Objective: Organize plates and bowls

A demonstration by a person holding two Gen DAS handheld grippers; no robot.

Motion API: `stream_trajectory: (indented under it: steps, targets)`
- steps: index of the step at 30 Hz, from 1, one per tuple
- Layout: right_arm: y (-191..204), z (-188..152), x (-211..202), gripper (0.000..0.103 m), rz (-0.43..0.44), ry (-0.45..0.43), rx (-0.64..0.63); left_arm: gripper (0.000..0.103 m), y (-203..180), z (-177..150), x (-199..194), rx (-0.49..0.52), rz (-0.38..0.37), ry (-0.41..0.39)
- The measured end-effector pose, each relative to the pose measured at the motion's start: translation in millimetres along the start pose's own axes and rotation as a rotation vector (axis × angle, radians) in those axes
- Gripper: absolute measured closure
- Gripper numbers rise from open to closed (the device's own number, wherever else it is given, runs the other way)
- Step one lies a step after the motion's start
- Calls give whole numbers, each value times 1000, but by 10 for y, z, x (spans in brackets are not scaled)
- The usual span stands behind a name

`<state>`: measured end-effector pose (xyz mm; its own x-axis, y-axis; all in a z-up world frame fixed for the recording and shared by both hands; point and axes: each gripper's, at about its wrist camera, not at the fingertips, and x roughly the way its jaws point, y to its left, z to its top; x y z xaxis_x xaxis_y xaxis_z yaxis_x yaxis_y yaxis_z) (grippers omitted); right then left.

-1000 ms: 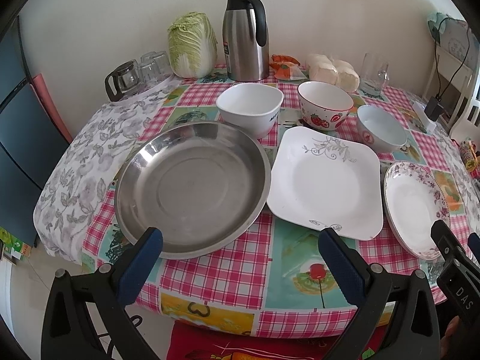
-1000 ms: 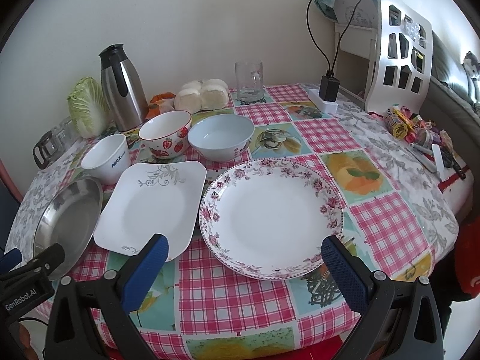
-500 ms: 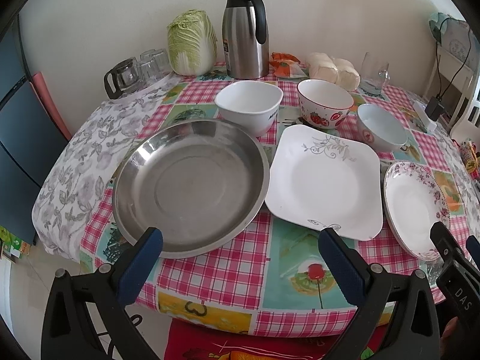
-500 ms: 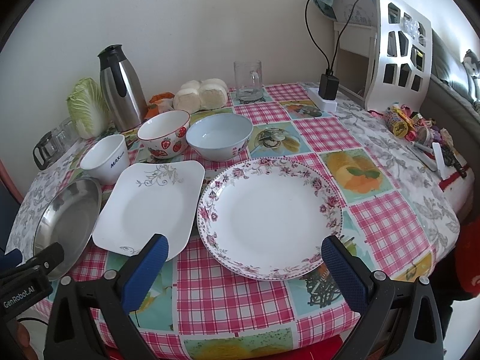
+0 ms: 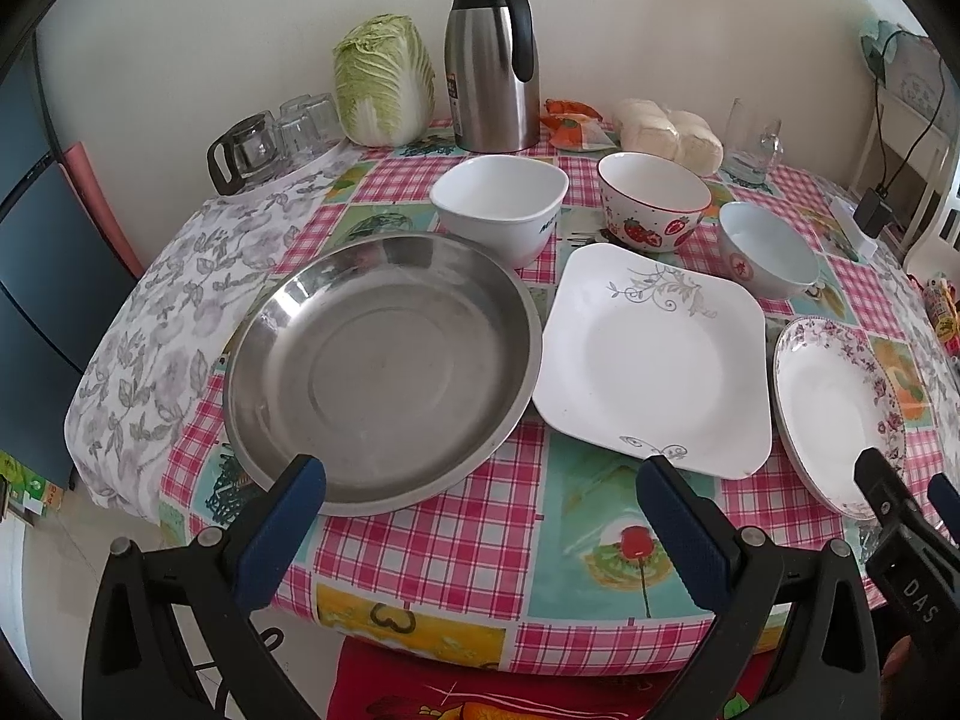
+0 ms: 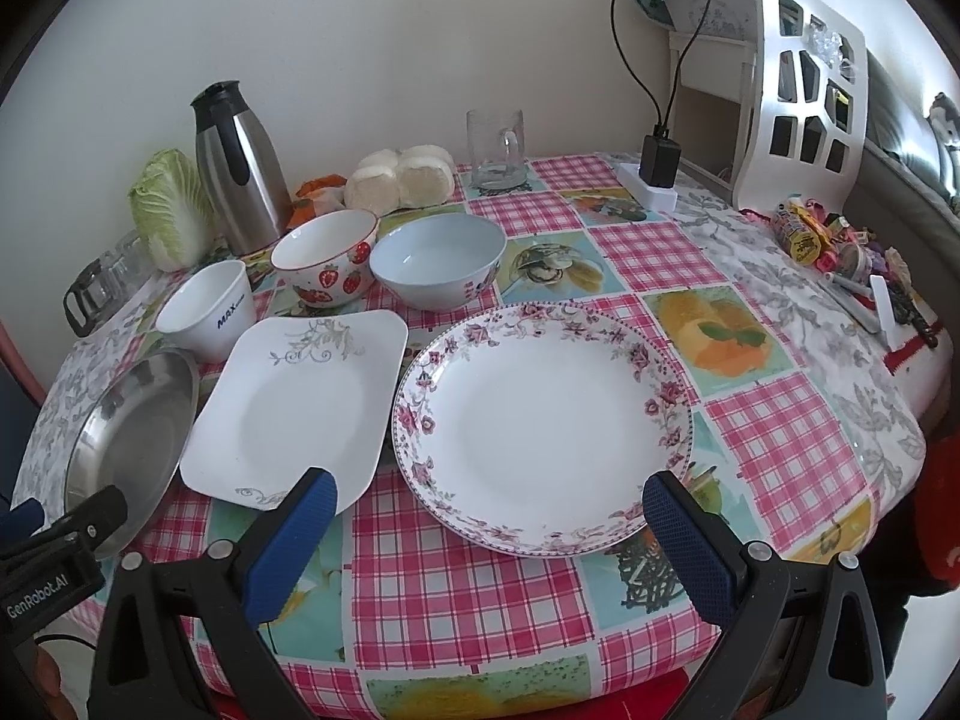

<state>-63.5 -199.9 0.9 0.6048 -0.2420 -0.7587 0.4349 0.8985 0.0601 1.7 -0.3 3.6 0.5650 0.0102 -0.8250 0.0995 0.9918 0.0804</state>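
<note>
A round steel plate [image 5: 384, 372], a square white plate [image 5: 651, 354] and a floral round plate [image 6: 540, 426] lie in a row along the table's front. Behind them stand a white bowl [image 5: 498, 204], a strawberry bowl [image 5: 654, 204] and a pale blue bowl [image 6: 438, 261]. My left gripper [image 5: 480, 492] is open and empty, hovering at the front edge between the steel and square plates. My right gripper [image 6: 486, 510] is open and empty, just in front of the floral plate.
A steel thermos [image 5: 492, 60], a cabbage [image 5: 384, 78], glass cups [image 5: 270, 132], buns [image 6: 402, 177] and a glass mug [image 6: 497, 147] line the back. A power strip with charger [image 6: 654, 174] and small clutter [image 6: 828, 240] sit at the right. The checked tablecloth [image 6: 468, 594] hangs over the front edge.
Both grippers have drifted slightly; the left view shifted a little so the plates sit slightly higher and left. Nothing on the table has moved.
</note>
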Motion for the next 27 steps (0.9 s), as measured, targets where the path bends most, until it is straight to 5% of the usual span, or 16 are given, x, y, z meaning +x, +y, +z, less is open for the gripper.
stream_trajectory:
  steps: [22,27]
  targets:
    - [1,-6,4,0,-8,55,11,0,14,-23,37,-8,1,23]
    - [27,16,-12,0,8,42,5,0,269,15,-1,-127,8,-5]
